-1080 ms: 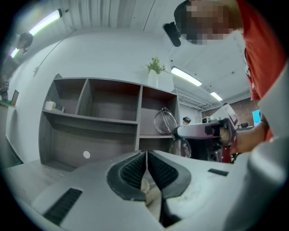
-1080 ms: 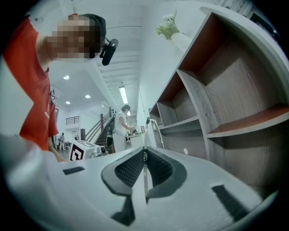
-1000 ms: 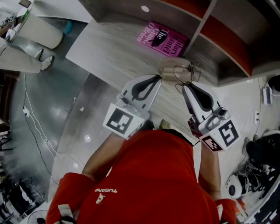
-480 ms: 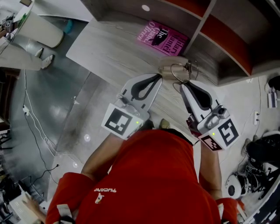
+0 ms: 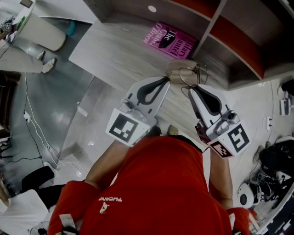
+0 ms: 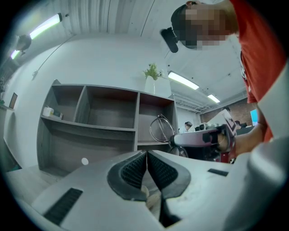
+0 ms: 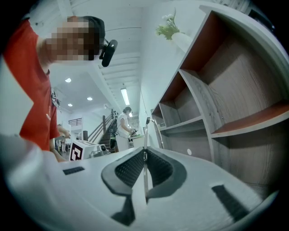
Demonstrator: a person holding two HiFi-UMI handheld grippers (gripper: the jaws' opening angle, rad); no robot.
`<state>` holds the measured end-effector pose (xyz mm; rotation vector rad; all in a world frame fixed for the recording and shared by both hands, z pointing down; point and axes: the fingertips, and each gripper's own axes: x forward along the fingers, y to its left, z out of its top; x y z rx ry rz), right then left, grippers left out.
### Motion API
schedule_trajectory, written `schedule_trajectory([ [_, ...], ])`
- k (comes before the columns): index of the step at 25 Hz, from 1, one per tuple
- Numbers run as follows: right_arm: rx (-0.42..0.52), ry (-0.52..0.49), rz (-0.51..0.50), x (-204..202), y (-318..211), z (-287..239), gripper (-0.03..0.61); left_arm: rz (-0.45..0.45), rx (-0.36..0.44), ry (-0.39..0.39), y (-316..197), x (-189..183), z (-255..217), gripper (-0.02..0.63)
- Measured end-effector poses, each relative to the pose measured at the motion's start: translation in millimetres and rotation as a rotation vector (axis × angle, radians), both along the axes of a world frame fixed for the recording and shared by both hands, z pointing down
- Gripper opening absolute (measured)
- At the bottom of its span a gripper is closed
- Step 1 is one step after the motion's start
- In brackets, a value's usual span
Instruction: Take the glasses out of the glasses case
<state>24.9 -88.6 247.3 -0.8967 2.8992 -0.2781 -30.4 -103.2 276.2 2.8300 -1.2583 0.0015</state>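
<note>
A beige glasses case (image 5: 177, 69) lies on the grey wood table (image 5: 115, 50) in front of the shelf unit. My left gripper (image 5: 166, 81) reaches its near edge; its jaws (image 6: 146, 155) are shut with a beige bit of the case between the pads. The thin wire-rimmed glasses (image 5: 187, 75) stand above the case. My right gripper (image 5: 192, 89) is shut on one thin metal temple (image 7: 145, 135), which runs between its pads. In the left gripper view the round lens rims (image 6: 160, 128) rise from the right gripper's tip.
A pink book (image 5: 171, 40) lies on the table behind the case. The shelf unit (image 5: 239, 50) with red-backed compartments stands at the far right edge. A small white disc (image 5: 152, 8) sits at the back. Gear lies on the floor at the right (image 5: 271, 170).
</note>
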Motion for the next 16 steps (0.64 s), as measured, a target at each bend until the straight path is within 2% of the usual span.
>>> schedule_trajectory([
  [16, 0.005, 0.005, 0.004, 0.1, 1.8, 1.1, 0.026, 0.009, 0.005, 0.001, -0.3, 0.6, -0.3, 0.014],
])
